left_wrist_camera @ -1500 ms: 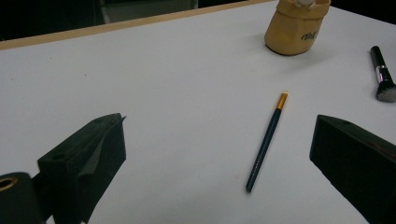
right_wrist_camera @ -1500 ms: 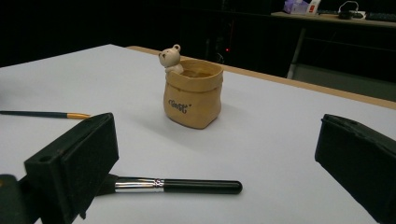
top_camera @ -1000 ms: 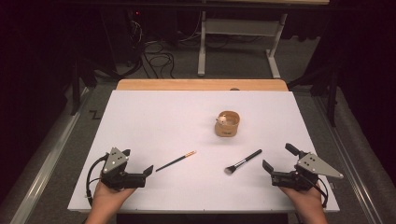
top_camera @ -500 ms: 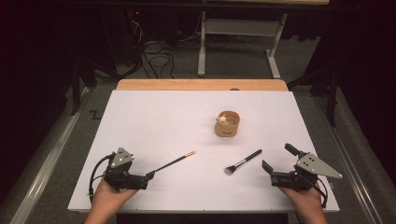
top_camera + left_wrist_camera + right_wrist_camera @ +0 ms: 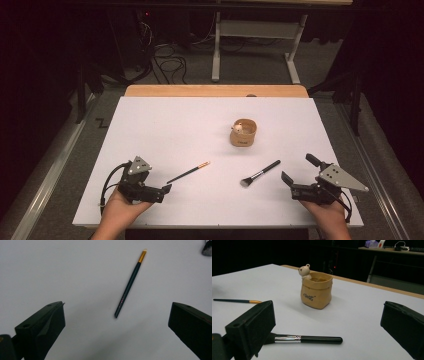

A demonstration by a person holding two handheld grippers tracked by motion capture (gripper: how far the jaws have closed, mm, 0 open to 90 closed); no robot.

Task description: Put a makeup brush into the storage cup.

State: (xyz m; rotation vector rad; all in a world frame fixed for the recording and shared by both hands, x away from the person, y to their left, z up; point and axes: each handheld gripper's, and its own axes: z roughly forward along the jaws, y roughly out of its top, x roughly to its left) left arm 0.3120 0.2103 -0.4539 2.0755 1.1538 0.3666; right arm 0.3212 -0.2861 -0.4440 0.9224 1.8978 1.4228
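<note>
A thin dark brush [image 5: 189, 172] with a gold ferrule lies on the white table [image 5: 165, 125], just ahead of my left gripper [image 5: 164, 194]. That gripper is open and tipped down over the brush's handle end [image 5: 117, 313]. A black makeup brush [image 5: 260, 173] with a silver ferrule lies left of my right gripper [image 5: 297, 168], which is open and empty. In the right gripper view this brush [image 5: 307, 339] lies low between the jaws. Behind it stands a tan sack-shaped cup [image 5: 316, 291] with a small bear on its rim. The high view has the cup [image 5: 243, 132] mid-table.
A wooden strip [image 5: 215, 91] runs along the table's far edge. Beyond it are a dark floor, cables [image 5: 165, 52] and a white frame leg [image 5: 216, 50]. A metal rail [image 5: 50, 175] runs along the table's left side.
My left gripper has crept slightly right toward the thin brush's handle end. The right gripper, both brushes and the cup have stayed put.
</note>
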